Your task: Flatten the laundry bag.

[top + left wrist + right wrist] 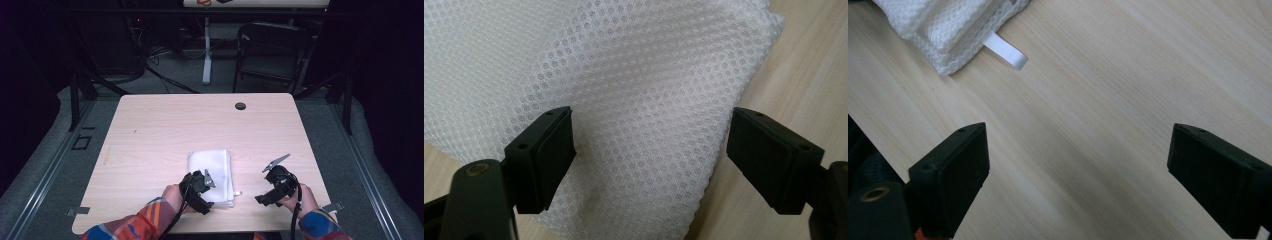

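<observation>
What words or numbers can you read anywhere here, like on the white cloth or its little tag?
There are none to read.
White mesh cloth: plain weave, no print.
Little white tag at the cloth's corner: blank on the side that shows.
Wooden table: no label, just a dark round hole.
Left tongs and right tongs: black, no marking visible.

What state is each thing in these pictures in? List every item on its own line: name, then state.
White mesh cloth: folded, lying flat on the table.
White loop tab: sticking out from the cloth's edge, flat on the wood.
Left gripper: open, jaws over the cloth, not pinching it.
Right gripper: open, nothing between its jaws, bare wood under them.
Light wooden table: carries the cloth.
Black folding chair: unfolded, beyond the table.
</observation>
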`<state>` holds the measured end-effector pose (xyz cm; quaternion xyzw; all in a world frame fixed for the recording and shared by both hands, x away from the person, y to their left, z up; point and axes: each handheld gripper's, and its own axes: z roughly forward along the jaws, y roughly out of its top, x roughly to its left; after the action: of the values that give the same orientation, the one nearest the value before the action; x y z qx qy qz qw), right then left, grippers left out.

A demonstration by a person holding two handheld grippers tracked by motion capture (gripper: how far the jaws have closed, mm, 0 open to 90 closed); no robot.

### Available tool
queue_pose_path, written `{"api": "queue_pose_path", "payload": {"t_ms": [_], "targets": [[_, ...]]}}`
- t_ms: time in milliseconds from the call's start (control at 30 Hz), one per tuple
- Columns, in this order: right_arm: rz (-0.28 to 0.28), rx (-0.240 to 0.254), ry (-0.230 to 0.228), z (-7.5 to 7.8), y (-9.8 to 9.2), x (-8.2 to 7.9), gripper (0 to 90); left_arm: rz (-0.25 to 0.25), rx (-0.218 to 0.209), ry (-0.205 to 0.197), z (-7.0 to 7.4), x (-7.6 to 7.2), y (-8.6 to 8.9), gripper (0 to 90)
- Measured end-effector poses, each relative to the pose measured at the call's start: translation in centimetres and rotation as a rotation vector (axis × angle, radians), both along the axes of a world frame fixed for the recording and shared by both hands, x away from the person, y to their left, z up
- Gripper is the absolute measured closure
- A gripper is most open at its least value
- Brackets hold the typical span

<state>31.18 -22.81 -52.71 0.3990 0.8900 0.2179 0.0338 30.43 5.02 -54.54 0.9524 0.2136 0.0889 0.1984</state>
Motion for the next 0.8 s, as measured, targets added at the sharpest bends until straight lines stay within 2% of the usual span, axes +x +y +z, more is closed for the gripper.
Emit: {"api": "queue_pose_path", "payload": {"t_ms": [67,133,167,200,300,467,633,667,800], "targets": [[0.025,-0.013,-0.004,0.1,0.2,0.0,11.5,-0.011,0.008,0.008,-0.3,0.0,0.0,25.3],[0.030,-0.004,0.011,-0.1,0.5,0.0,12.0,-0.016,0.013,-0.010,-0.4,-0.1,0.0,27.6],[0.038,-0.023,0.006,-0.1,0.6,0.0,12.0,-0.016,0.013,-0.010,-0.4,-0.1,0.0,28.8],[0.031,-0.009,0.010,-0.2,0.7,0.0,12.1,-0.019,0.011,0.001,-0.3,0.0,0.2,30.0],[0.054,-0.027,0.015,-0.2,1.0,0.1,12.6,-0.028,-0.006,0.015,-0.3,0.2,0.4,38.1],[0.070,-0.030,0.010,-0.4,1.6,0.2,14.4,-0.034,-0.006,0.030,-0.4,0.2,0.4,50.1],[0.088,-0.020,0.009,-0.5,2.4,0.3,16.4,-0.013,-0.020,0.029,-0.3,0.4,0.7,62.1],[0.098,-0.032,0.009,-0.5,2.6,0.4,16.7,-0.011,-0.027,0.038,-0.3,0.5,0.8,65.0],[0.110,-0.026,-0.004,-0.6,3.3,0.4,24.6,0.000,-0.038,0.043,-0.3,0.7,1.1,71.0]]}}
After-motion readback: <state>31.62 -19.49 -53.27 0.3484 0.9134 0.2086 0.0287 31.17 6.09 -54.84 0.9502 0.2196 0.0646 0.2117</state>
